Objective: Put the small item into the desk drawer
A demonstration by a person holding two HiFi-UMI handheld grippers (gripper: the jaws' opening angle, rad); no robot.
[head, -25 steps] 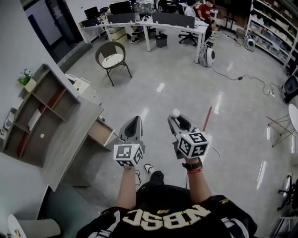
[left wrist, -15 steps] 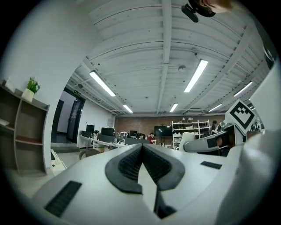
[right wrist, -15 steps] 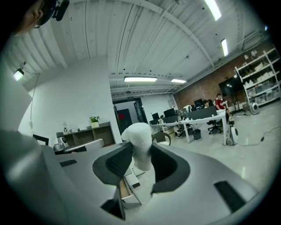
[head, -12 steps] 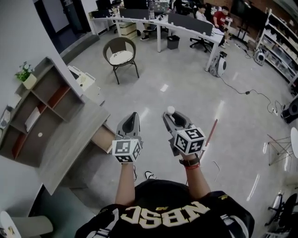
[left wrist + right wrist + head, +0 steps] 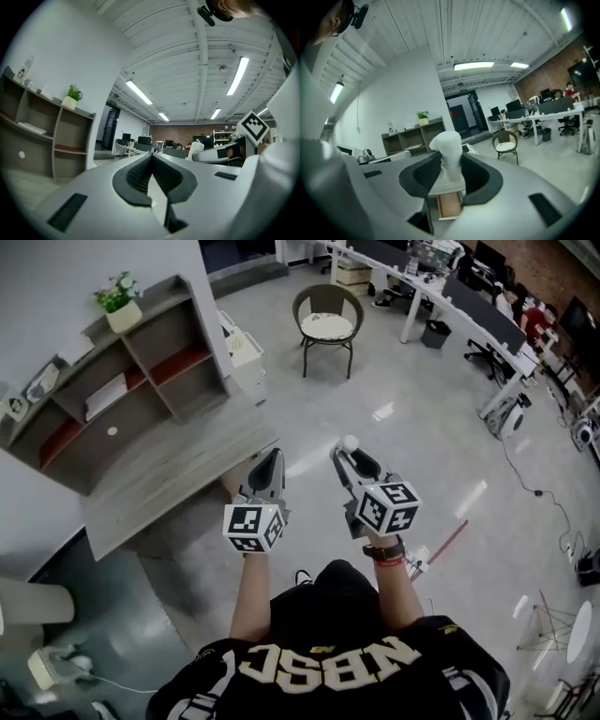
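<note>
My right gripper [image 5: 348,452] is shut on a small white item [image 5: 351,442] that sticks up between its jaws [image 5: 448,146]. Past those jaws, in the right gripper view, the desk's wooden drawer [image 5: 449,205] stands open, low and ahead. My left gripper [image 5: 267,470] is held level beside the right one, just off the front edge of the grey desk [image 5: 169,486]. Its jaws meet at the tips [image 5: 151,157] with nothing between them. In the head view the left gripper covers most of the drawer.
A grey shelf unit [image 5: 122,395] with a potted plant [image 5: 117,296] stands against the wall behind the desk. A white cabinet [image 5: 242,345] and a round chair [image 5: 326,326] lie beyond. Long office desks [image 5: 450,306] with seated people fill the far right. A red stick [image 5: 448,542] lies on the floor.
The head view has swung left, so the desk and shelves now sit nearer and more in front. Both grippers keep the same pose, and the white item stays in the right one.
</note>
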